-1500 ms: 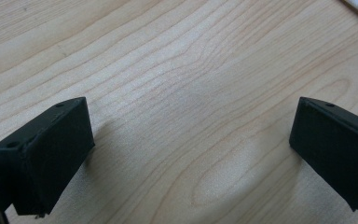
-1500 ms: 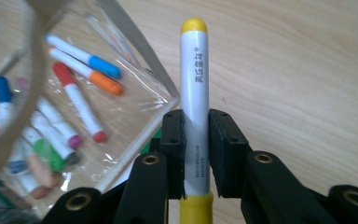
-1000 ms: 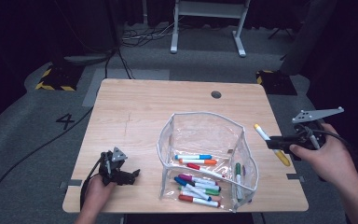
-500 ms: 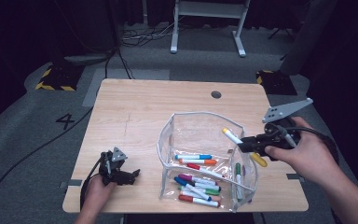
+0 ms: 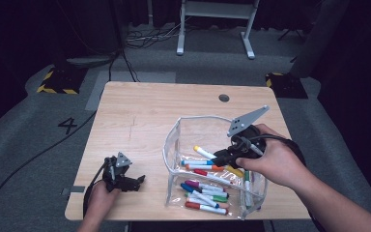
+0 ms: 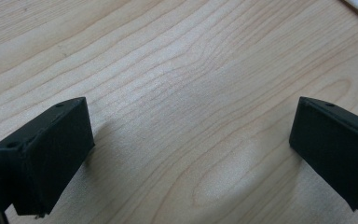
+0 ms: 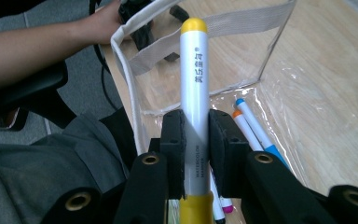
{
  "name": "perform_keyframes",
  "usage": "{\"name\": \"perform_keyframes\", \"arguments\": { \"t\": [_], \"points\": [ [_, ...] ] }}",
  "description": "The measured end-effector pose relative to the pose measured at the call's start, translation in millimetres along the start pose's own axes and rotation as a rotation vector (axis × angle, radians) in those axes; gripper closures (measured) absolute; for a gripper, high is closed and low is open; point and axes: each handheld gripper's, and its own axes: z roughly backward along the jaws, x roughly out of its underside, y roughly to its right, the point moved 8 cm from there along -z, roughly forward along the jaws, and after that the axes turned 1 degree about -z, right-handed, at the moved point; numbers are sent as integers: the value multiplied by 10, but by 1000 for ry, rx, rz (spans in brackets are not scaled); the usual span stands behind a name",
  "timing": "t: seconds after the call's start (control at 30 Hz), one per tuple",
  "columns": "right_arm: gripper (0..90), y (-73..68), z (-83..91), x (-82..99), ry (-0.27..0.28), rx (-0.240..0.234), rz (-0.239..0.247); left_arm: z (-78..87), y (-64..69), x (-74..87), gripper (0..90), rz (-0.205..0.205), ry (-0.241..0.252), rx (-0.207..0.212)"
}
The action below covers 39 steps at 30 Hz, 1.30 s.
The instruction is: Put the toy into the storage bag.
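A white marker with yellow cap (image 7: 194,88) is clamped between the pads of my right gripper (image 7: 196,135), which is shut on it. In the high view that gripper (image 5: 224,157) hangs over the open clear pouch (image 5: 174,145), with the yellow marker (image 5: 204,152) pointing left above the several coloured markers (image 5: 205,191) lying inside. My left gripper (image 5: 134,181) rests at the table's front left, apart from the pouch. Its jaws stand wide open over bare wood (image 6: 191,140) with nothing between them.
The pouch has a white fabric rim (image 7: 135,65) and stands near the front right of the wooden table (image 5: 145,111). A round hole (image 5: 224,98) sits near the far edge. A person's forearm (image 7: 37,51) lies beyond the pouch in the right gripper view.
My right gripper has carried the yellow marker leftward from beside the pouch to above its opening. The left gripper has stayed where it was.
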Motion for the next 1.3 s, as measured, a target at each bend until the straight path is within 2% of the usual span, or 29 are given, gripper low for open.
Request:
{"name": "perform_keyframes", "arguments": {
  "t": [0.2, 0.23, 0.73, 1.1, 1.17, 1.27, 1.3],
  "points": [
    [769, 20, -240, 41, -53, -39, 26, 0, 0, 0, 0, 0, 0, 0],
    [769, 17, -283, 51, -61, -49, 15, 0, 0, 0, 0, 0, 0, 0],
    [769, 14, -777, 220, -162, -119, 26, -1, -10, -4, 0, -9, -4, 0],
    [769, 58, -1048, 380, -241, -159, -8, -4, -7, -6, 0, -6, -2, 1],
    [769, 77, -1093, 408, -259, -174, -13, -5, -6, -7, 0, -3, -2, 1],
    [768, 77, -1138, 426, -263, -223, -44, -5, -6, -7, 0, -3, -2, 1],
    [769, 90, -1155, 444, -277, -221, -36, -6, -6, -8, 0, -3, -1, 2]
  ]
}}
